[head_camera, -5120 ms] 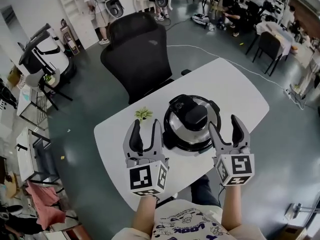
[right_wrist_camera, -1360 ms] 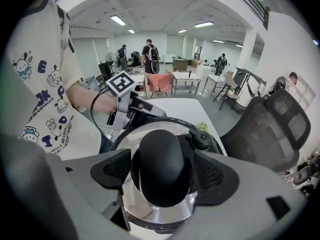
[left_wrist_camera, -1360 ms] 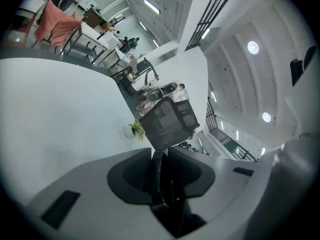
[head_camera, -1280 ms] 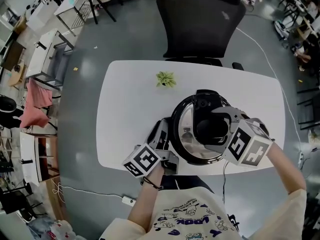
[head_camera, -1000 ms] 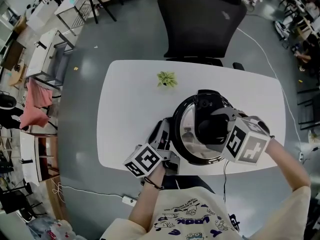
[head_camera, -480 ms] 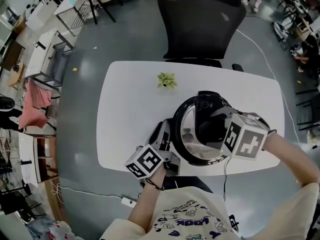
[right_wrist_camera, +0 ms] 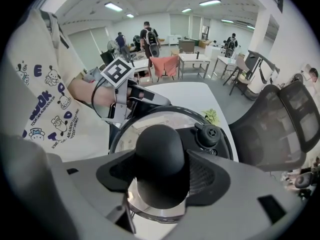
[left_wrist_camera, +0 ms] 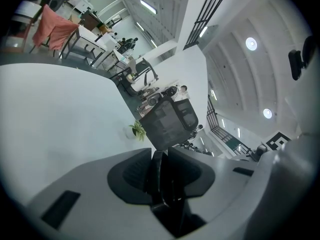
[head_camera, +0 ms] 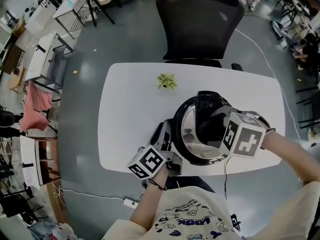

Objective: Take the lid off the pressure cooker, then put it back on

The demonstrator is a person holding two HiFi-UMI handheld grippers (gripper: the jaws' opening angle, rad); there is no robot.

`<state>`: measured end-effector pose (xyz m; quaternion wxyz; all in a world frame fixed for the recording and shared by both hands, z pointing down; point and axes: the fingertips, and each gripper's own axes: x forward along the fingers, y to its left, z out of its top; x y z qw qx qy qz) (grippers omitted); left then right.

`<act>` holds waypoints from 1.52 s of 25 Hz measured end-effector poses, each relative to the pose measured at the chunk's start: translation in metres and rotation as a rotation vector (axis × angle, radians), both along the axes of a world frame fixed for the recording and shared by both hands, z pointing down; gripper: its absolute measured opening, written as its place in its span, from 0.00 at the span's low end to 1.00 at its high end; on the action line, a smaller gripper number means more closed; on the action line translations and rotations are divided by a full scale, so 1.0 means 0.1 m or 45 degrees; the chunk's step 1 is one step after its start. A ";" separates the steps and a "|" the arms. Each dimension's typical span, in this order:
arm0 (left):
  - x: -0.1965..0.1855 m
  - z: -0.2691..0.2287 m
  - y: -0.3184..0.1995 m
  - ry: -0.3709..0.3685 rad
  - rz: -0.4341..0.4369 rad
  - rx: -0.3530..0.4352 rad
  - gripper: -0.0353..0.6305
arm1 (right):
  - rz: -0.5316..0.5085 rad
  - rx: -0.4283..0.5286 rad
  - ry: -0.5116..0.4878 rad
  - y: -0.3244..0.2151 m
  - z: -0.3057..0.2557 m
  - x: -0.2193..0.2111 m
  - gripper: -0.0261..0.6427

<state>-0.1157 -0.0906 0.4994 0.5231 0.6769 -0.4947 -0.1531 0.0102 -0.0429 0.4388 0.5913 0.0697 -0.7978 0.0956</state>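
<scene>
Right gripper (right_wrist_camera: 160,176), jaws just closing, seemingly flush against the lid knob (right_wrist_camera: 160,146).

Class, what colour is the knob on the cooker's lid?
The knob is black; the right gripper view shows it best.

I counted one white table (head_camera: 125,99) mid-frame, carrying one pressure cooker (head_camera: 197,160) under one lid (head_camera: 186,134). The lid bore one black knob (right_wrist_camera: 159,151) and one valve (right_wrist_camera: 208,133). One small green plant (head_camera: 166,80) stood just above them in the picture, and one black office chair (head_camera: 200,21) at the top. I had two grippers, the left gripper (head_camera: 163,136) and the right gripper (head_camera: 216,126), with one marker cube each: left cube (head_camera: 147,162), right cube (head_camera: 244,135).
</scene>
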 end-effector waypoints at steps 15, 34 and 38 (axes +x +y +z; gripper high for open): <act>0.01 0.01 0.02 -0.008 -0.018 -0.001 0.23 | 0.112 0.043 -0.044 -0.03 0.00 0.00 0.50; -0.01 0.00 0.04 -0.031 -0.020 -0.002 0.23 | 0.452 0.063 -0.035 -0.07 -0.02 0.03 0.51; 0.00 0.02 0.04 -0.033 -0.023 0.002 0.23 | 0.547 0.063 -0.033 -0.09 0.00 0.05 0.51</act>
